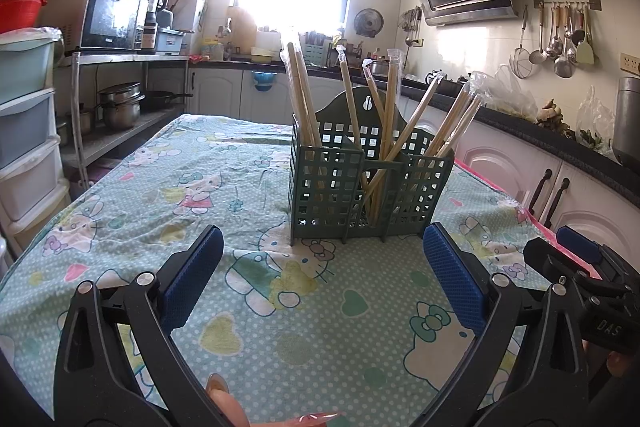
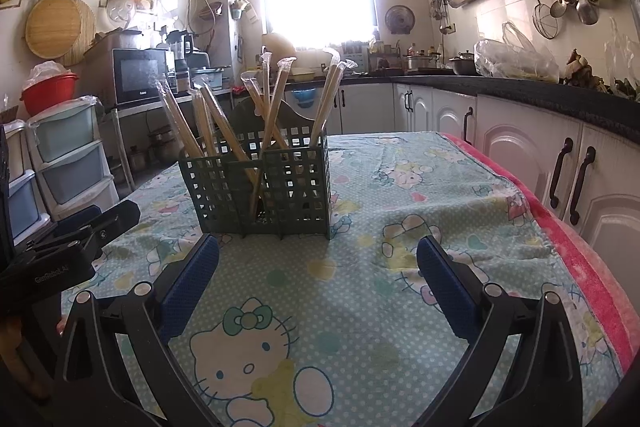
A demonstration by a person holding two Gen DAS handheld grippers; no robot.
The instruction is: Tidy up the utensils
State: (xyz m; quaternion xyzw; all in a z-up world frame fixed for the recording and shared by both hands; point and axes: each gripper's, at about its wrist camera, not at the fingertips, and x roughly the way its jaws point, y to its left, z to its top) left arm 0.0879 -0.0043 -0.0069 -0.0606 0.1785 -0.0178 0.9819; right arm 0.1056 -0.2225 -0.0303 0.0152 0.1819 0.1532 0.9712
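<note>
Both claws are spread wide and holding nothing. In the left wrist view the left claw (image 1: 320, 279) fills the bottom of the frame, its blue pads (image 1: 192, 279) well apart over the cartoon-cat tablecloth (image 1: 160, 187). The green utensil caddy (image 1: 360, 187) stands upright on the tabletop at the centre of the frame, just beyond the fingertips and not touching them. Wrapped chopsticks (image 1: 304, 95) stick up out of its compartments and lean every which way, some crossing in the middle slot. The right claw (image 1: 576, 251) pokes in at the right edge of that frame.

From the right wrist view, the right claw (image 2: 318, 275) is just as wide, with bare cloth between its pads (image 2: 444, 283). Here the caddy (image 2: 260, 187) sits a bit left of centre, near the left pad, chopsticks (image 2: 224, 127) fanning out of it. The left claw (image 2: 80, 231) shows at the left edge. A pink towel (image 2: 580, 247) runs along the tabletop's right side.
</note>
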